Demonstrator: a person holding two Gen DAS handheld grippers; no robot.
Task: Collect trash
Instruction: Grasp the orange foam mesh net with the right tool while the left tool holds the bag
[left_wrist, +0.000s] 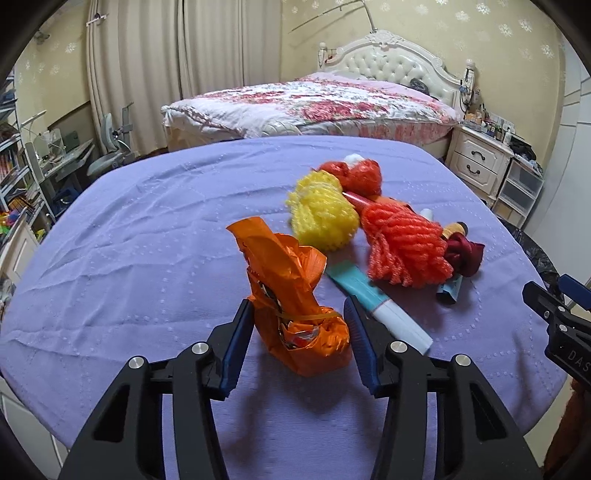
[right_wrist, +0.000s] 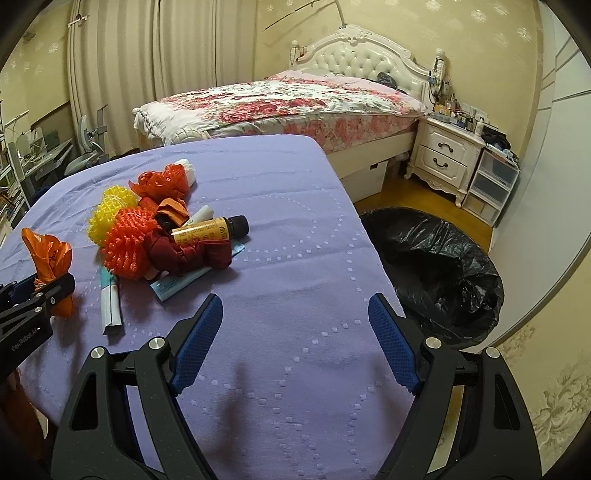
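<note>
A crumpled orange plastic bag (left_wrist: 280, 266) stands on the purple tablecloth (left_wrist: 147, 240). My left gripper (left_wrist: 297, 301) is shut on its lower part, a blue pad touching each side. In the right wrist view the orange bag (right_wrist: 48, 254) sits in the left gripper (right_wrist: 40, 288) at the left edge. Behind it lies a pile: a yellow foam net (left_wrist: 321, 218), an orange-red foam net (left_wrist: 402, 247), a dark red cloth (left_wrist: 465, 253), a teal tube (left_wrist: 373, 302) and an amber bottle (right_wrist: 207, 230). My right gripper (right_wrist: 295, 298) hangs open over bare cloth, holding nothing.
A bin lined with a black bag (right_wrist: 439, 273) stands on the floor just past the table's right edge. Beyond the table are a bed (right_wrist: 295, 103) with a floral quilt and a white nightstand (right_wrist: 443, 155). A desk chair (left_wrist: 107, 155) stands far left.
</note>
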